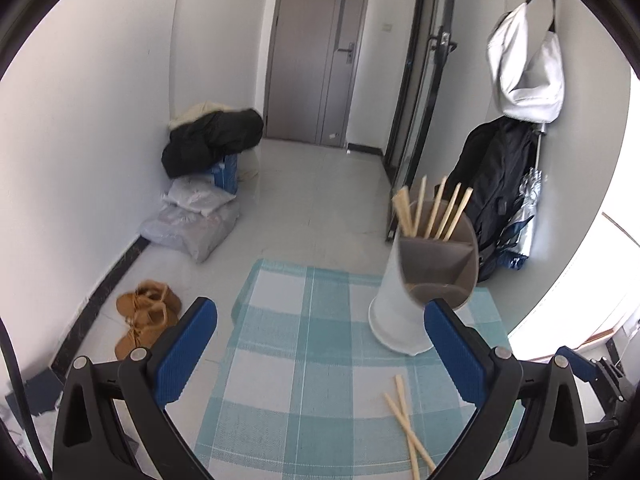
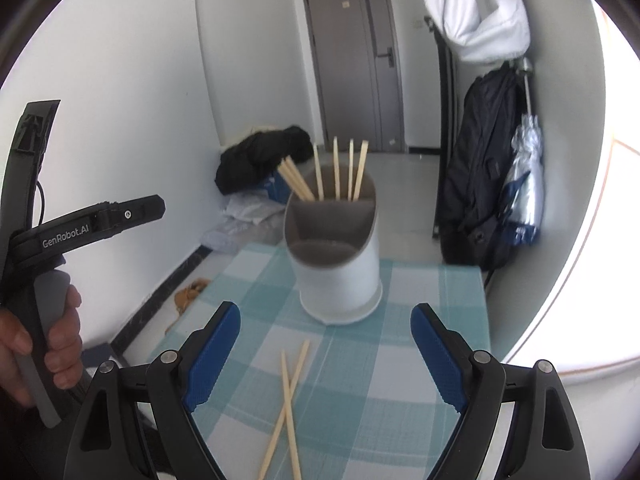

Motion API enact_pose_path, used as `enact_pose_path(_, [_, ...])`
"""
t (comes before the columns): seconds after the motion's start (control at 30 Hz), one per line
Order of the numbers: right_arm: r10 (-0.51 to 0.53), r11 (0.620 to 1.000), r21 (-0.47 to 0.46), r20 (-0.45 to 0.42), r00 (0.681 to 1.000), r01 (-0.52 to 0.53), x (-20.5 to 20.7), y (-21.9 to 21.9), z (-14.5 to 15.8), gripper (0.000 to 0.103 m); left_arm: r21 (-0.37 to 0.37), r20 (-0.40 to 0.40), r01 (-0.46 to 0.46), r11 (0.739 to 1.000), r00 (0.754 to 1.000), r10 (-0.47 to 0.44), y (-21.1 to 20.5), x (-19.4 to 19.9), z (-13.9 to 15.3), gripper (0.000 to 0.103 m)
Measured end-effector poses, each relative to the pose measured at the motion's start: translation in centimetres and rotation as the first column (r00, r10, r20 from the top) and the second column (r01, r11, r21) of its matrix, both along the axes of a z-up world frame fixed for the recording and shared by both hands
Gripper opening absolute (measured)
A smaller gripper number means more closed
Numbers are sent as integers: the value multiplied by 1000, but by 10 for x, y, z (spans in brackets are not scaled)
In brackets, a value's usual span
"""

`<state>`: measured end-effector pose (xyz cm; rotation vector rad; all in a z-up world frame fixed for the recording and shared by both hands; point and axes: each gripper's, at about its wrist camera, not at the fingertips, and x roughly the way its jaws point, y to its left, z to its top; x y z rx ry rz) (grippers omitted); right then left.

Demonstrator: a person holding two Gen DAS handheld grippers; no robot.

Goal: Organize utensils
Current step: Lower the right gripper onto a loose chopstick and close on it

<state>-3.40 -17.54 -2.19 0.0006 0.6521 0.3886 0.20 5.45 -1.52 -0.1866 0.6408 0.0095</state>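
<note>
A white utensil holder (image 1: pixel 394 304) (image 2: pixel 340 272) with grey dividers stands on the checked tablecloth (image 1: pixel 304 344) (image 2: pixel 360 380). Several wooden chopsticks (image 1: pixel 436 212) (image 2: pixel 344 172) stand in its back compartment. Two more chopsticks (image 1: pixel 406 424) (image 2: pixel 286 404) lie crossed on the cloth in front of it. My left gripper (image 1: pixel 320 344) is open and empty, left of the holder. My right gripper (image 2: pixel 326 348) is open and empty, above the two loose chopsticks.
A small table carries the cloth; its right edge (image 2: pixel 486 312) is near a wall with hanging coats (image 2: pixel 480 168) and an umbrella (image 2: pixel 524 184). Brown shoes (image 1: pixel 146 316), bags (image 1: pixel 192 228) and a dark jacket (image 1: pixel 212 140) lie on the floor at left. A door (image 1: pixel 316 52) stands behind.
</note>
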Motion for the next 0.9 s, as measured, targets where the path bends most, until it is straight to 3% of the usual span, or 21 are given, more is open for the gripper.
enact_pose_path(0.13, [53, 996, -69, -107, 993, -60, 16, 19, -25, 87, -7, -64, -12, 1000, 998, 12, 13, 5, -20, 101])
enact_pose_path(0.4, [162, 966, -159, -235, 958, -202, 47, 61, -57, 79, -61, -165, -65, 996, 985, 54, 39, 22, -32, 101])
enact_pose_path(0.57, [195, 934, -223, -338, 921, -280, 65, 87, -88, 64, -82, -190, -120, 989, 976, 103, 61, 23, -37, 101])
enact_pose_path(0.9, [241, 893, -271, -386, 890, -359, 73, 112, -113, 38, -141, -259, -187, 972, 955, 146, 87, 26, -53, 101])
